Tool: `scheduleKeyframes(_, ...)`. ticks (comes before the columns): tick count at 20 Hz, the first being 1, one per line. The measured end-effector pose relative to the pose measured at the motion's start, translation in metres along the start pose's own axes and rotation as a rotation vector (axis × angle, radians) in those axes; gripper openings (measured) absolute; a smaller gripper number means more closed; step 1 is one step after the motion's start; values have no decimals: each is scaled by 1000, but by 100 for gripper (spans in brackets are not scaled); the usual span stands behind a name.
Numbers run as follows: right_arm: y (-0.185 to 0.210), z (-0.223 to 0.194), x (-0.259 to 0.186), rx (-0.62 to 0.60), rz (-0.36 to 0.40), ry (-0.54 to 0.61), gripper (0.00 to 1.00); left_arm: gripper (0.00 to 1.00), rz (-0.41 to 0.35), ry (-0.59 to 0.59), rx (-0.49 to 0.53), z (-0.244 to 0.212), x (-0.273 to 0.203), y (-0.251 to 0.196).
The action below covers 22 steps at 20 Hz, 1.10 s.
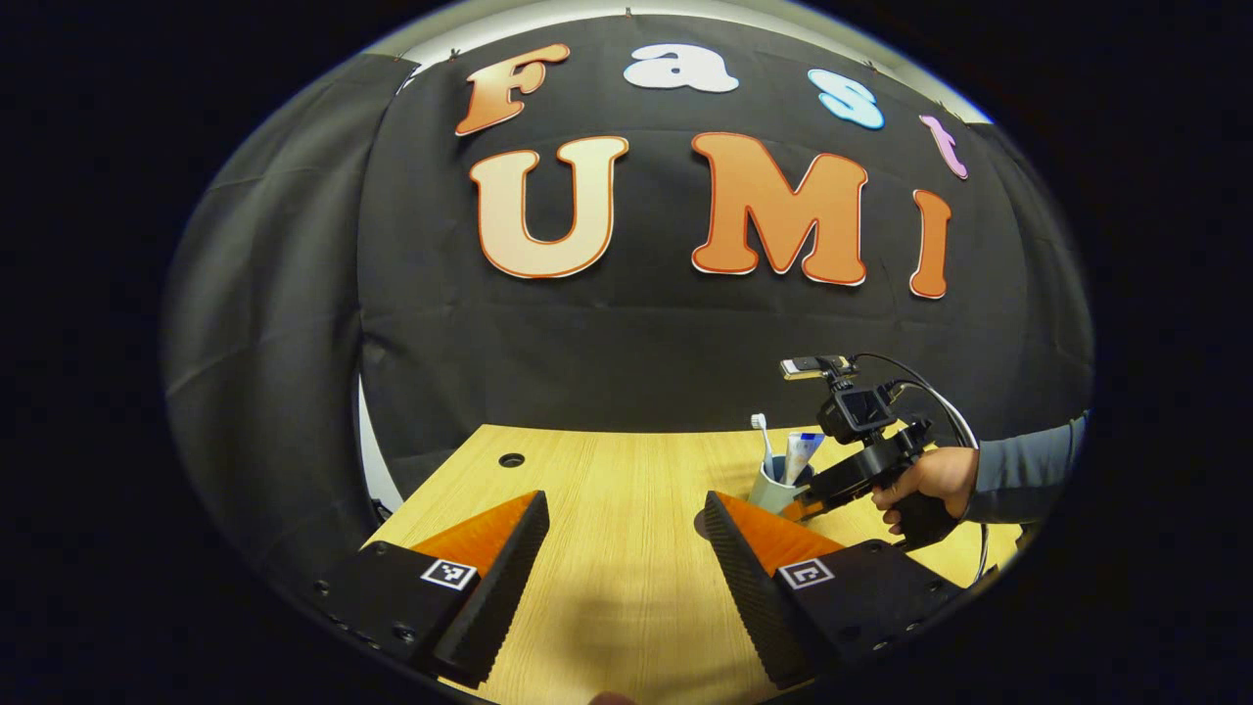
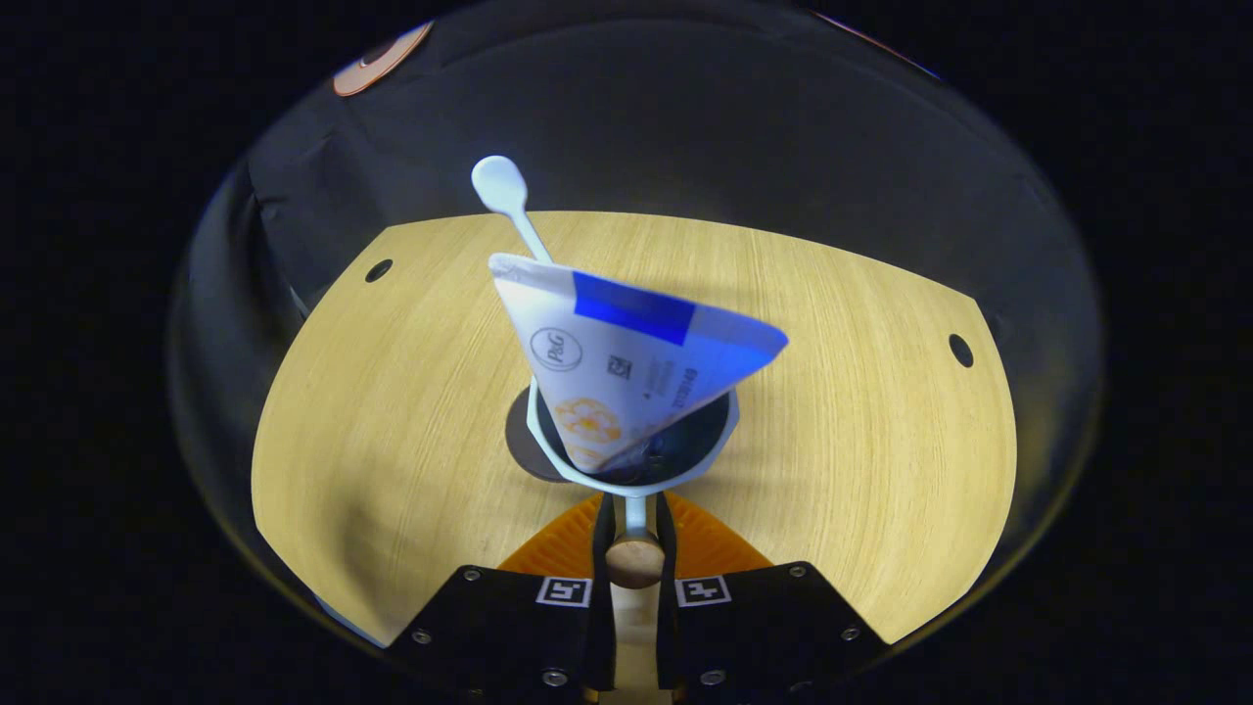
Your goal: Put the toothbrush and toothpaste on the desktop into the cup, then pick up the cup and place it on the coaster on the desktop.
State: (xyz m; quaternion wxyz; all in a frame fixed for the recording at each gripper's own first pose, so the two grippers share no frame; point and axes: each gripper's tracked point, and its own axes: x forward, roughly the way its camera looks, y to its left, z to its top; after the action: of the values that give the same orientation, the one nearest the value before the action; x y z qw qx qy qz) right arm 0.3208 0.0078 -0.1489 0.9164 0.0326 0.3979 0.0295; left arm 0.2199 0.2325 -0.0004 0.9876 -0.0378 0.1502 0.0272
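Observation:
A pale cup [image 2: 636, 470] holds a white toothbrush [image 2: 501, 188] and a white-and-blue toothpaste tube [image 2: 626, 372], both leaning out of it. My right gripper [image 2: 634, 511] is shut on the cup's handle [image 2: 634, 560]. A dark round coaster [image 2: 524, 443] shows under the cup's left side; whether the cup touches it I cannot tell. In the left gripper view, the cup [image 1: 773, 488] stands at the right of the table with the right gripper [image 1: 805, 501] and a hand [image 1: 930, 480] beside it. My left gripper [image 1: 625, 509] is open above the wood, holding nothing.
The wooden desktop [image 2: 392, 411] has round cable holes [image 2: 378, 269] [image 2: 960, 350] near its far corners, and one [image 1: 511, 459] shows in the left gripper view. Black cloth walls close in the back and sides. A grey sleeve [image 1: 1033, 465] reaches in from the right.

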Motion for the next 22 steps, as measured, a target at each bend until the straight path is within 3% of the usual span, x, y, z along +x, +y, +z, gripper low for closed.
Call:
scheduleKeyframes(12, 0, 6, -3, -18, -19, 43, 17, 96, -33, 55, 11, -28, 20, 51)
scheduleKeyframes(17, -2, -6, -18, 28, 5, 69, 30, 96, -76, 58, 33, -30, 31, 54)
scheduleKeyframes(22, -9, -6, -60, 92, 80, -42, 39, 96, -133, 31, 57, -15, 36, 30)
